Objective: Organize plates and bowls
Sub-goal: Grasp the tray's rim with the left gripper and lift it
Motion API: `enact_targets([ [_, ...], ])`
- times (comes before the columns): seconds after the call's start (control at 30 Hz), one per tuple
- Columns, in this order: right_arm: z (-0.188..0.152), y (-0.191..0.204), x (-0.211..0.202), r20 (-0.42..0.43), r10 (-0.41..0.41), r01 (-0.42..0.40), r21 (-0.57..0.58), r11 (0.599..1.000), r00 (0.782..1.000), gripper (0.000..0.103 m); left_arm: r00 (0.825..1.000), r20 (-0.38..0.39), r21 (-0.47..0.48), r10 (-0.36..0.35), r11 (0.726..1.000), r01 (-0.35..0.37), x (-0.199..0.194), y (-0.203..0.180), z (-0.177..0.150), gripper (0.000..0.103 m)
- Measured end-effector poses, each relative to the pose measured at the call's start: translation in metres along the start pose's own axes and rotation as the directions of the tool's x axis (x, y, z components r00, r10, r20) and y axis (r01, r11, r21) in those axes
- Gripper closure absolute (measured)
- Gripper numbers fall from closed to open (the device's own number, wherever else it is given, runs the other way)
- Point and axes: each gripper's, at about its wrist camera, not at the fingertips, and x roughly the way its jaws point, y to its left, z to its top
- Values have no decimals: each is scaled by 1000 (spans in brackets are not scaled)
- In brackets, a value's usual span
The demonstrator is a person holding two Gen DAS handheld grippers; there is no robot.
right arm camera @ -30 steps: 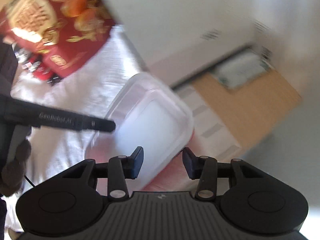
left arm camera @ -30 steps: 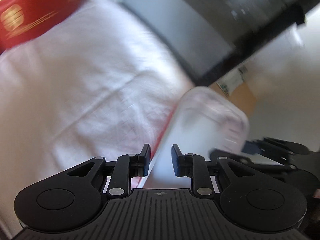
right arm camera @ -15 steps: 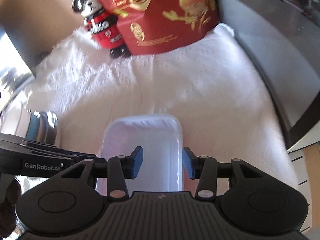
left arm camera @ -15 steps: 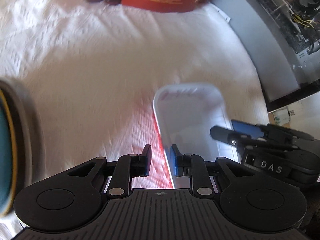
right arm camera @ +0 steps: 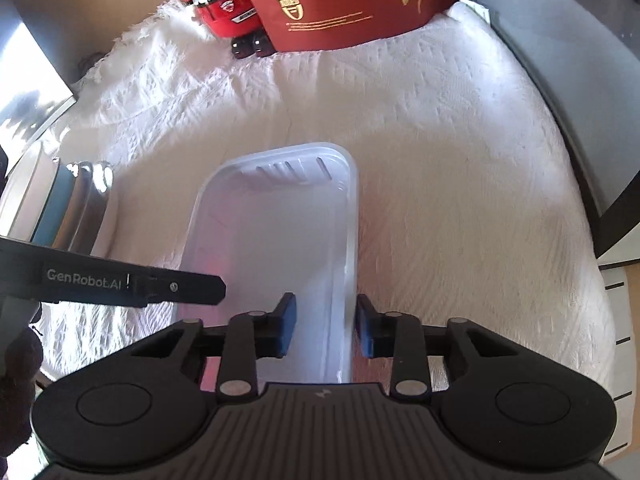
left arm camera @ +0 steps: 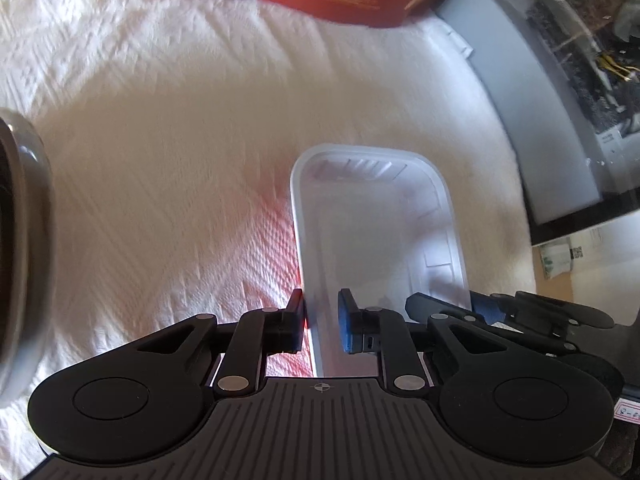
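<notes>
Plates and bowls (right arm camera: 76, 208) show best in the right wrist view, as a stack at the left edge of the white cloth (right arm camera: 460, 152); the left wrist view catches only a blurred grey rim (left arm camera: 24, 208) there. The right view alone also shows a red figurine (right arm camera: 224, 4) beside the red box (right arm camera: 348, 4) at the far end, while the left view alone shows dark shelving (left arm camera: 580, 40) off to the right. Between them a clear plastic tray (right arm camera: 272, 240) lies on the cloth. Both grippers tilt steeply down. The left gripper (left arm camera: 322, 320) straddles the tray's left wall, its jaws just having closed to a narrow gap on that rim. The right gripper (right arm camera: 324, 328) has its jaws closed onto the tray's right wall, 1 pad inside and 1 outside.
</notes>
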Motion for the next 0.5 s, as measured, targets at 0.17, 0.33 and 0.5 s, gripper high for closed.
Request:
enact_targets([
  [0.17,0,25,-31,88,-37,37,4,999,995,76,998,43,25,-34,999,33,-60,4,-7,84],
  [0.33,9,76,-79,202,1,6,-34,999,979,75,980,189,16,-59,998,57,-153,25,-14,84],
  [0.5,25,148,-116,309,94,-57,-127,990,946,75,954,299,14,-10,1000,6,-237,59,-19,83],
])
